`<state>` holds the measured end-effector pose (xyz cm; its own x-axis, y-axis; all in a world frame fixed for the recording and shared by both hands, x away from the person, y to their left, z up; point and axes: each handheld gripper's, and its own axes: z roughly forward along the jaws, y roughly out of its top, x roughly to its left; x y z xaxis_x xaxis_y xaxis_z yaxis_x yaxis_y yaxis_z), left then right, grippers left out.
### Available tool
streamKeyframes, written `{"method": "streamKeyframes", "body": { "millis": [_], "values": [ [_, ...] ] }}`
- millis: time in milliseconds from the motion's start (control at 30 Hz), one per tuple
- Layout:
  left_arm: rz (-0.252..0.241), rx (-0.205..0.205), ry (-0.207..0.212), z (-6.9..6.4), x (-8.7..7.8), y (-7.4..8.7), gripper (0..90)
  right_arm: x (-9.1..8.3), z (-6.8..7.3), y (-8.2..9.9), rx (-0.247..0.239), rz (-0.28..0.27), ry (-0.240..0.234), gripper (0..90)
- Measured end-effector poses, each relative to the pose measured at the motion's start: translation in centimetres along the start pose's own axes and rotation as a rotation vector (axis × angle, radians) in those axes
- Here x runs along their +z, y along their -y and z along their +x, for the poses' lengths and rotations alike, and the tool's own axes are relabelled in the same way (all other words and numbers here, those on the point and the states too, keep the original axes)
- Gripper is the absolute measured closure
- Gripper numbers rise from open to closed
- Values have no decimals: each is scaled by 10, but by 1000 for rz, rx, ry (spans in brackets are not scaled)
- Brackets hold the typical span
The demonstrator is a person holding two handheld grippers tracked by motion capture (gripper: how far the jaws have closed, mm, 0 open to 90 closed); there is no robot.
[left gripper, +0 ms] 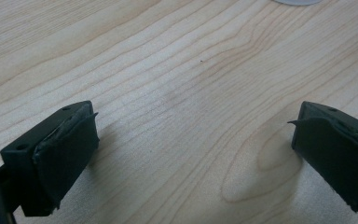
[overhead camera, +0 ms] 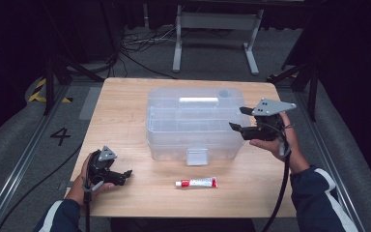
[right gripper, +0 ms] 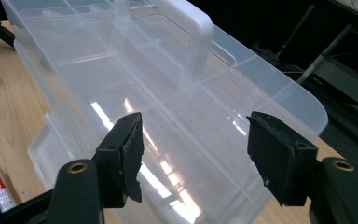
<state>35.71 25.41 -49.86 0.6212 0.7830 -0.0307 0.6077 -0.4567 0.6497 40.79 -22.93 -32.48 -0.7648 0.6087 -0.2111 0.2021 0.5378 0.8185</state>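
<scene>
High view: left gripper (overhead camera: 121, 175) jaws apart near table (overhead camera: 125, 96) edge; right gripper (overhead camera: 239, 119) apart beside box (overhead camera: 193, 121).

The left hand-held gripper (left gripper: 193, 154), jaws wide apart, sits over bare wooden table (left gripper: 177, 70), perhaps touching.

wooden table (overhead camera: 125, 121), clear box (overhead camera: 193, 123), tube (overhead camera: 196, 182)
</scene>
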Motion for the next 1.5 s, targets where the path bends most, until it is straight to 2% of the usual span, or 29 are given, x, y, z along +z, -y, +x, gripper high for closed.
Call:
{"method": "streamKeyframes", "body": {
  "millis": [133,233,500,633,700,800,867,1333,1400,1500],
  "values": [
    [0,0,0,0,0,0,6,8,0,-8,-7,1,-10,391],
    [0,-1,-1,0,0,0,6,17,0,-16,-32,16,-11,407],
    [0,0,0,0,0,0,6,35,-6,-27,-31,35,-16,431],
    [0,0,0,0,0,0,6,42,-10,-30,-21,53,11,462],
    [0,-2,0,0,0,0,6,43,-11,-31,-17,51,7,473],
    [-1,-2,0,0,0,0,6,46,-14,-34,-24,56,29,512],
    [0,0,-1,0,0,0,6,48,-15,-37,-14,65,21,535],
    [-1,0,-2,0,0,0,6,66,-7,-48,-65,98,3,704],
    [-1,1,-3,0,0,0,6,67,-6,-49,-64,107,9,709],
    [-1,0,-3,0,0,0,6,66,-8,-49,-29,108,-18,735]
  ]
}}
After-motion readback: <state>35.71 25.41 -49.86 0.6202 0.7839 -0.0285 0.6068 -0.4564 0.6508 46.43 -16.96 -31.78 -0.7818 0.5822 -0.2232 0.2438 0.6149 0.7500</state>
